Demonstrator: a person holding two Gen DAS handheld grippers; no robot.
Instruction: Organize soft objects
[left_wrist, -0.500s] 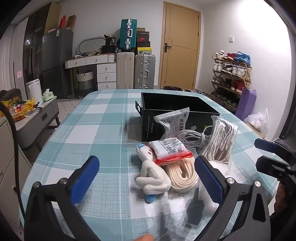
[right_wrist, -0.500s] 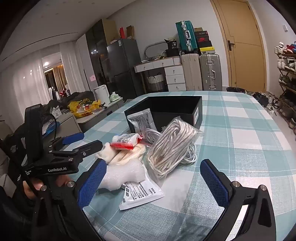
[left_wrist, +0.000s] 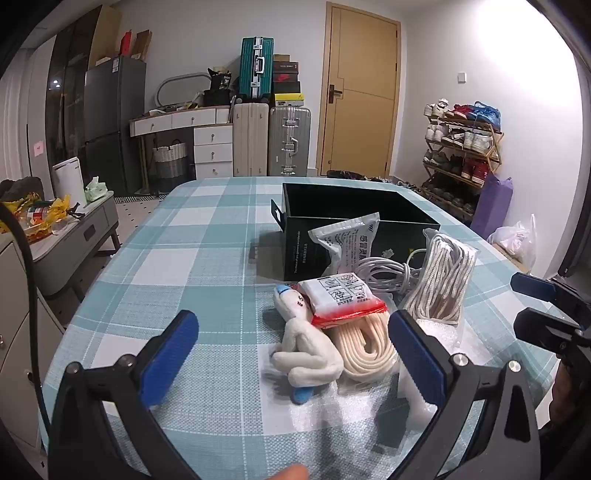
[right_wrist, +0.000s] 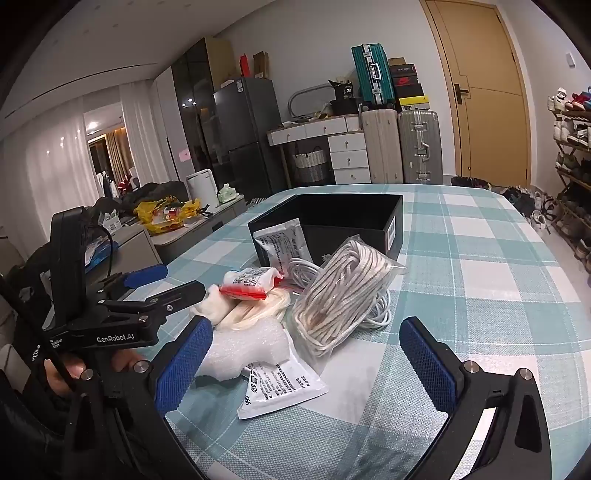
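Observation:
A pile of soft objects lies on the checked tablecloth in front of an open black box (left_wrist: 354, 206) (right_wrist: 332, 210). It holds a white plush toy (left_wrist: 306, 350), a cream coiled strap (left_wrist: 365, 343), a red-and-white packet (left_wrist: 341, 297) (right_wrist: 247, 282), a bagged white rope (left_wrist: 441, 280) (right_wrist: 340, 291), a white cable (left_wrist: 380, 269), a silver pouch (left_wrist: 347, 240) (right_wrist: 284, 240), bubble wrap (right_wrist: 247, 347) and a flat white pouch (right_wrist: 277, 384). My left gripper (left_wrist: 291, 358) is open just before the plush toy. My right gripper (right_wrist: 306, 362) is open over the flat pouch and the rope.
The table (left_wrist: 207, 266) has its edge close on the left. A low grey cabinet (left_wrist: 70, 236) stands to the left, a shoe rack (left_wrist: 461, 147) to the right. Suitcases (left_wrist: 273, 140) and drawers stand at the back by the door.
Both grippers have barely moved; the pile of objects looks the same.

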